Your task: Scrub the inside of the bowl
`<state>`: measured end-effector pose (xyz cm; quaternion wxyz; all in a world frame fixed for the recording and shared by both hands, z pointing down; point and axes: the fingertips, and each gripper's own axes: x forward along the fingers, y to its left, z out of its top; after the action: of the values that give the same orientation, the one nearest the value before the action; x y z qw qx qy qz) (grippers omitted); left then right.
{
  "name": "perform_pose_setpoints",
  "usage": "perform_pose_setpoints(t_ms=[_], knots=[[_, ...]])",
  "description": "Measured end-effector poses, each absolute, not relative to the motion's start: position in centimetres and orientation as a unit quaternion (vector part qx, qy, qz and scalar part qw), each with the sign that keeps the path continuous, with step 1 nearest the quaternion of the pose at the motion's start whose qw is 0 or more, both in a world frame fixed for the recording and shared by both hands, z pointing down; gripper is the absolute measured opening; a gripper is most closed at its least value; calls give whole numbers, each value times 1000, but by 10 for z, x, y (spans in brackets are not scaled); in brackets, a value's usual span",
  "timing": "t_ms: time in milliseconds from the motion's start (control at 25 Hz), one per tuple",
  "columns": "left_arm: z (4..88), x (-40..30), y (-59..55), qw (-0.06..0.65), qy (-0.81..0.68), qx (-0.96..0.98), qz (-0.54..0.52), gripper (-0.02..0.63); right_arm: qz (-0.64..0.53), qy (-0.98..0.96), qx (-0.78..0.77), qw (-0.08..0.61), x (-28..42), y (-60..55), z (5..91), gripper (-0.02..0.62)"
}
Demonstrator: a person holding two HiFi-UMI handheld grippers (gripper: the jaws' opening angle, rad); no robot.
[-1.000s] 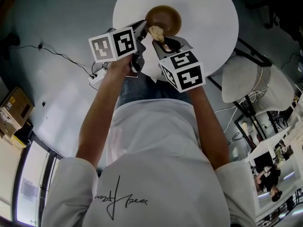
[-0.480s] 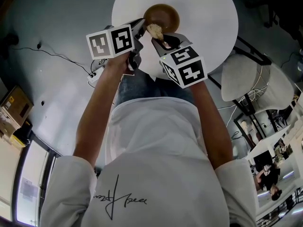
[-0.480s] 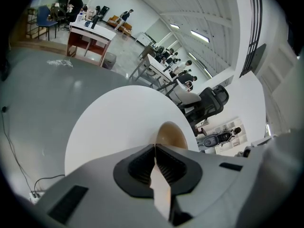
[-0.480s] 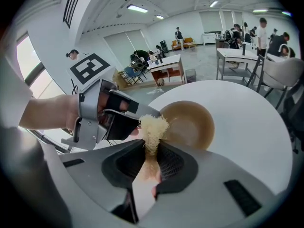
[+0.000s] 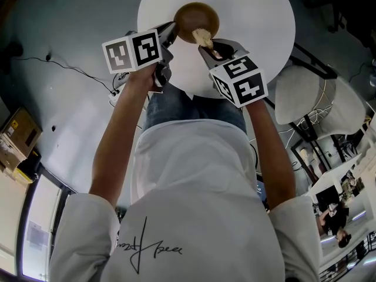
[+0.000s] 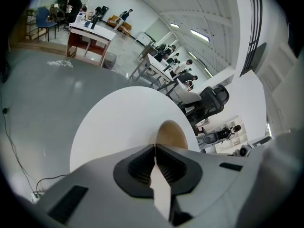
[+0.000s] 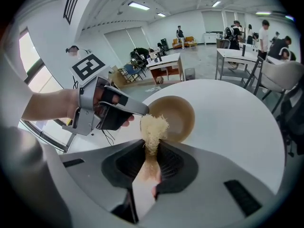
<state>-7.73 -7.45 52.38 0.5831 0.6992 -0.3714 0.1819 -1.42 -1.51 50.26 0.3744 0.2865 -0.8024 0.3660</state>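
Straw-coloured scrubber (image 5: 204, 38), pinched by right hand-held gripper (image 7: 152, 146), apparently slid right over the bowl (image 5: 195, 16); left hand-held gripper (image 6: 155, 147) stays closed.

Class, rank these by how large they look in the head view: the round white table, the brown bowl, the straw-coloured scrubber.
1. table
2. bowl
3. scrubber, clearly the smallest

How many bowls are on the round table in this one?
1. The brown bowl sits on the white round table near the person's edge, between the left gripper and the right gripper holding a scrubber. The grippers hide a little tabletop.
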Motion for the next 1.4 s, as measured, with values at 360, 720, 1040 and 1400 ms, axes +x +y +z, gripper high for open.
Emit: perform_pose_setpoints(t_ms=[360,720,1040,1400], knots=[[523,-78,-75,585,-371,698,184,15,356,-803,286,383,-3,-20,502,84],[522,-77,-75,583,-370,699,187,15,345,-802,289,393,10,-26,501,84],[523,-76,-76,581,-367,701,192,15,341,-801,293,395,15,-30,501,84],[525,-78,-77,582,-367,700,193,15,336,-799,306,394,23,-42,502,84]])
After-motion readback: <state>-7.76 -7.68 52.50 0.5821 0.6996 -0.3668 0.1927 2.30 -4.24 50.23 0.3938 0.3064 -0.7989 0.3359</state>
